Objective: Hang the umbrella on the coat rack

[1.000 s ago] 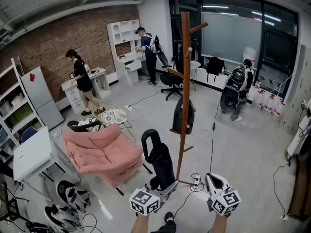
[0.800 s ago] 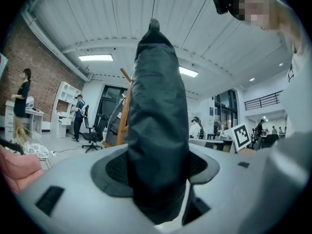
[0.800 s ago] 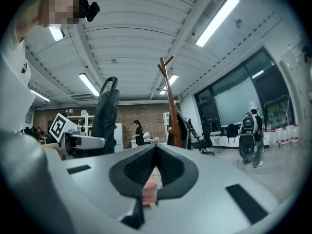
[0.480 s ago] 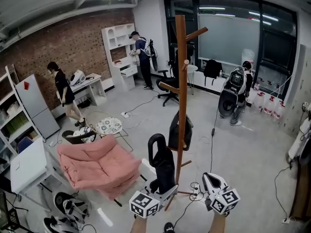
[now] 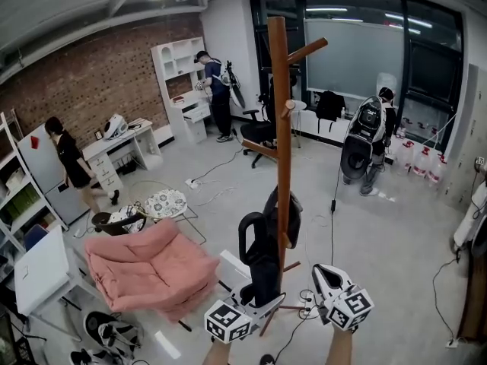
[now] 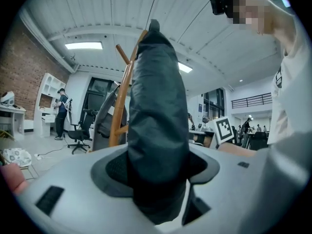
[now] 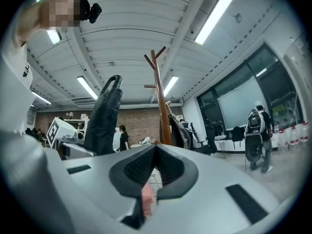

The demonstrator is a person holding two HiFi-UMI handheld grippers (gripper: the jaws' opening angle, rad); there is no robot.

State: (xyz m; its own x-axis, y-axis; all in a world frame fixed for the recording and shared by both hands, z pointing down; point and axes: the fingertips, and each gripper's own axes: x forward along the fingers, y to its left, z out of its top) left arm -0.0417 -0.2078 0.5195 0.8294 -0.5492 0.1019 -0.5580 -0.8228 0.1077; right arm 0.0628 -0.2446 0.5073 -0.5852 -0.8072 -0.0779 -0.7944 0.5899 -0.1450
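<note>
A black folded umbrella [image 5: 262, 261] with a loop handle stands upright in my left gripper [image 5: 262, 299], whose jaws are shut on its lower part. In the left gripper view the umbrella [image 6: 156, 121] fills the middle, clamped in the left gripper [image 6: 156, 174]. The wooden coat rack [image 5: 281, 128] rises just behind it, with pegs pointing up to the right; the rack [image 6: 122, 111] shows left of the umbrella. My right gripper [image 5: 321, 272] is to the right of the rack's base, shut and empty. In its own view the right gripper [image 7: 155, 152] sees the umbrella [image 7: 105, 116] and the rack [image 7: 160, 101].
A dark bag [image 5: 293, 211] hangs low on the rack. A pink sofa [image 5: 148, 268] lies to the left and a white table [image 5: 38, 268] further left. Cables and a power strip [image 5: 308, 299] lie by the rack's foot. People stand at the back and the left.
Both grippers and the umbrella have come closer to the coat rack, which now looms larger. The person at the left has walked further left.
</note>
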